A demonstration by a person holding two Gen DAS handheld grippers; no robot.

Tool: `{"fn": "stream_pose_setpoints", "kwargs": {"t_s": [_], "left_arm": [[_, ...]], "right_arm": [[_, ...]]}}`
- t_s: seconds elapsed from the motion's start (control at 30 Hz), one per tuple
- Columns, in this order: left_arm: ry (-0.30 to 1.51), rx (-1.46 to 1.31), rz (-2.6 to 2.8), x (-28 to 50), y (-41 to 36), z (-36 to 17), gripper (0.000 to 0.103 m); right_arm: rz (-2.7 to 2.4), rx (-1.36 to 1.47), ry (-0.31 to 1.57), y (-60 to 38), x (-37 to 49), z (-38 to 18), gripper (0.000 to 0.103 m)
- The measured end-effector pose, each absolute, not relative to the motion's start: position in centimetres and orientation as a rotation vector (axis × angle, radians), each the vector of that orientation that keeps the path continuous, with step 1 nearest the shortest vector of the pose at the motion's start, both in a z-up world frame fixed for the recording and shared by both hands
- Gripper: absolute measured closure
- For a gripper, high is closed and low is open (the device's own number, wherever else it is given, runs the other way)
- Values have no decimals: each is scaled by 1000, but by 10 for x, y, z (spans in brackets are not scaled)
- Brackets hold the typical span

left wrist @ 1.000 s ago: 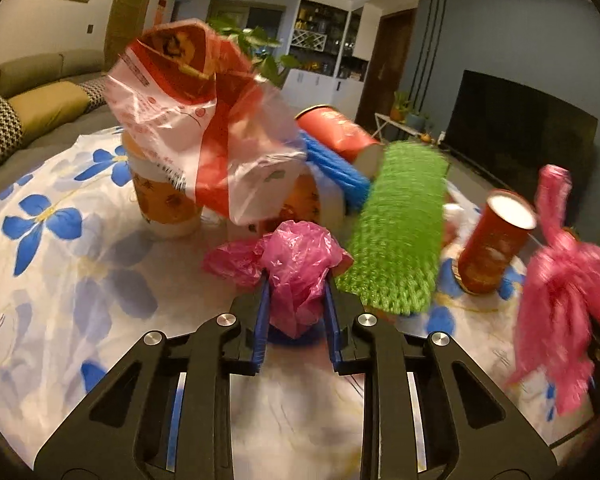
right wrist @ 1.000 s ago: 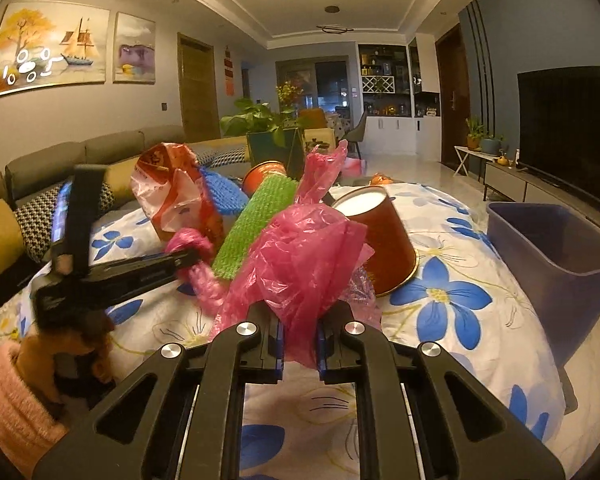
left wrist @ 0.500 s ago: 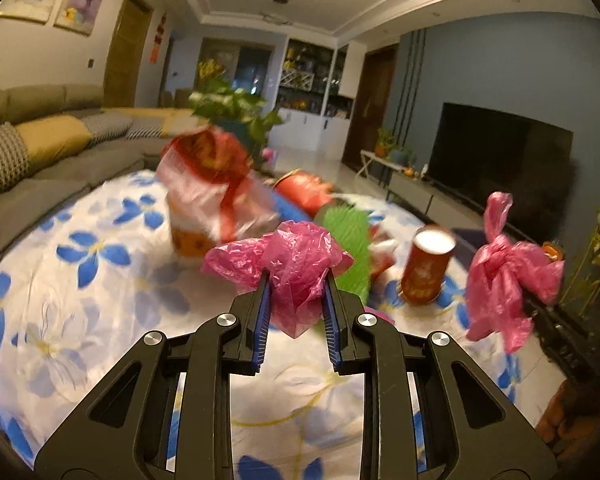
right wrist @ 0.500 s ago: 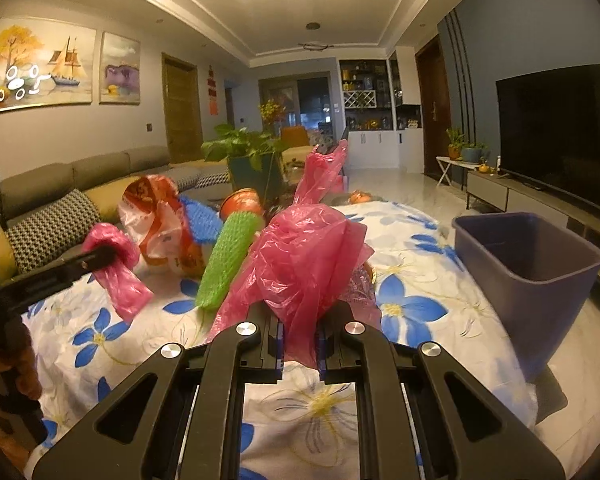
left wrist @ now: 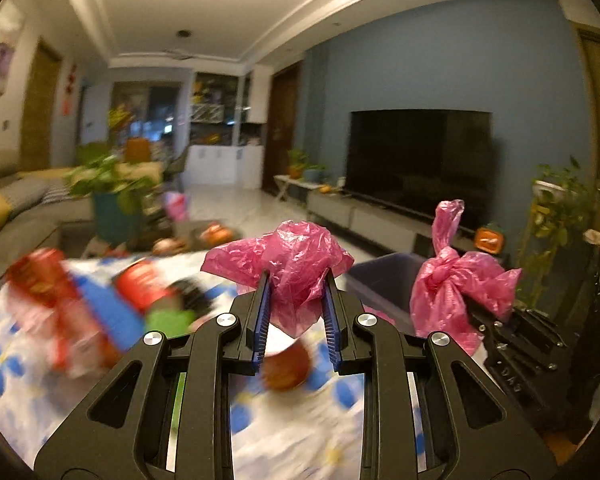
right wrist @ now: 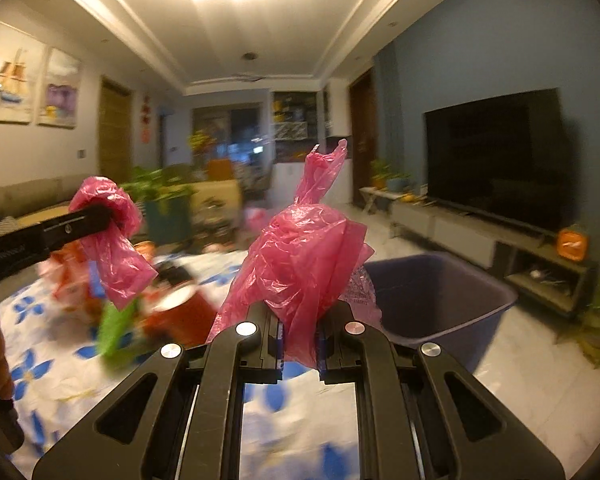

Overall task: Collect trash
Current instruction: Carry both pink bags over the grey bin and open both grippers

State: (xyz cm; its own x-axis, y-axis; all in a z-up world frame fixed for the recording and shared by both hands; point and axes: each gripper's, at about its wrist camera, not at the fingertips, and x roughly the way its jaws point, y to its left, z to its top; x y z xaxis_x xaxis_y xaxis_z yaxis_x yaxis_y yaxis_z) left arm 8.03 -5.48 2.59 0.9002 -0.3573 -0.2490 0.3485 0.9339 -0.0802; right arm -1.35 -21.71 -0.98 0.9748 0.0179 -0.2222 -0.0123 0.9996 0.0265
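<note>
Two black handheld grippers each clamp a crumpled pink plastic bag in the air above a table under a white cloth with blue flowers (right wrist: 31,372). The left gripper (left wrist: 295,316) pinches a loose bag (left wrist: 287,264); the right gripper (right wrist: 300,340), squeezed almost shut, grips a knotted bag (right wrist: 300,256). A dark purple plastic bin (right wrist: 440,292) stands just beyond the table edge. Thin plastic could slide from the pads, or a bag let go early could miss the bin. A second ago both bags hung low by the red cups and green mesh; now they are higher and turned toward the bin.
</note>
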Motion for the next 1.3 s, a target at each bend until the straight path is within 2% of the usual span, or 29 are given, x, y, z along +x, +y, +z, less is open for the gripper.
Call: {"fn": "stream_pose_setpoints", "kwargs": {"t_s": [0.57,1.2,1.3], "left_arm": [[268,-27,-511,181,-201,6,80],[330,2,-553,246,-244,-34,79],[342,4,-570,251,-246,-39,78]], "right_arm": [[-258,48,172,-310,47,-17,90],[-290,60,192,-337,96,-34,89],[-281,69,208,-341,100,-36,86]]}}
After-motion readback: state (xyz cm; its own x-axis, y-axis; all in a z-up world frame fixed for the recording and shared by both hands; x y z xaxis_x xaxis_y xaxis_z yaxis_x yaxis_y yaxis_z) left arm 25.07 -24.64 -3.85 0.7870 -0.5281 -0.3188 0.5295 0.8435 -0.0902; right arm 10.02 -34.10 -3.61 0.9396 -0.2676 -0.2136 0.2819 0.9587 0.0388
